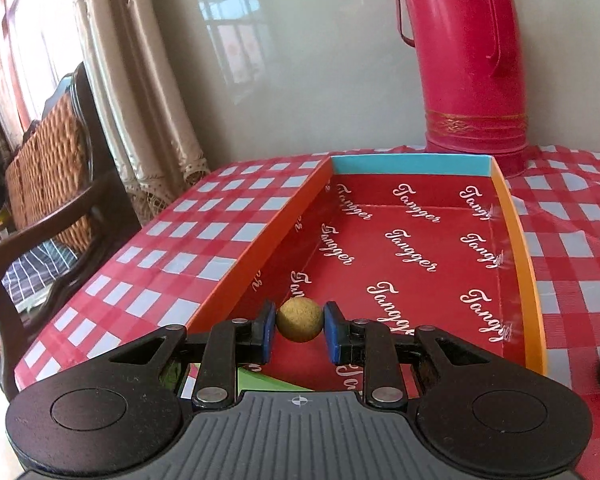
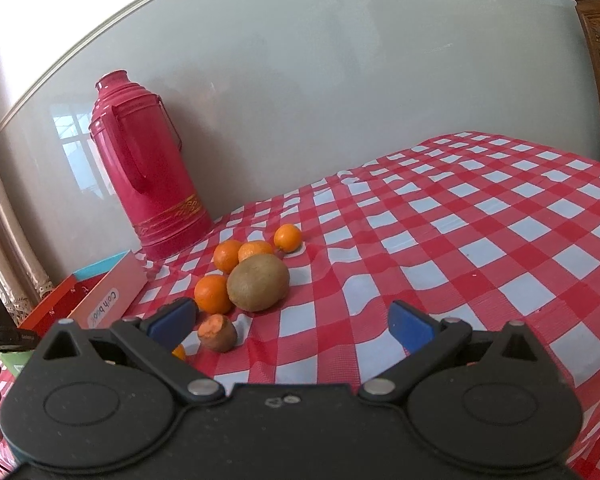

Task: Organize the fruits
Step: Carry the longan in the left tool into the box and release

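Over the near end of the open box (image 1: 518, 240), we hold a small round tan fruit (image 1: 299, 319) in the left gripper (image 1: 299, 330), its blue pads pressed against the fruit's two sides. The fruit sits above the red printed floor of the box, close to the box's orange left wall and far from its blue far wall; whether it already touches the floor we cannot tell. It is a ball, so it has no long axis to mind. The relation that matters is plain: the fruit lies directly above the box floor, so we judge the coming move to be a short lowering and a release.

Right of the box, on the checked bench (image 2: 480, 240), the remaining fruits cluster: a brown kiwi (image 2: 258, 282), small oranges (image 2: 213, 293) around it, and an orange-fleshed cut piece (image 2: 219, 333) nearest us. The right gripper (image 2: 296, 326) hangs just short of that cluster with its jaws spread wide and nothing between them; it is plainly the nearer hand for those fruits. Behind the box stands a red flask (image 2: 148, 168).
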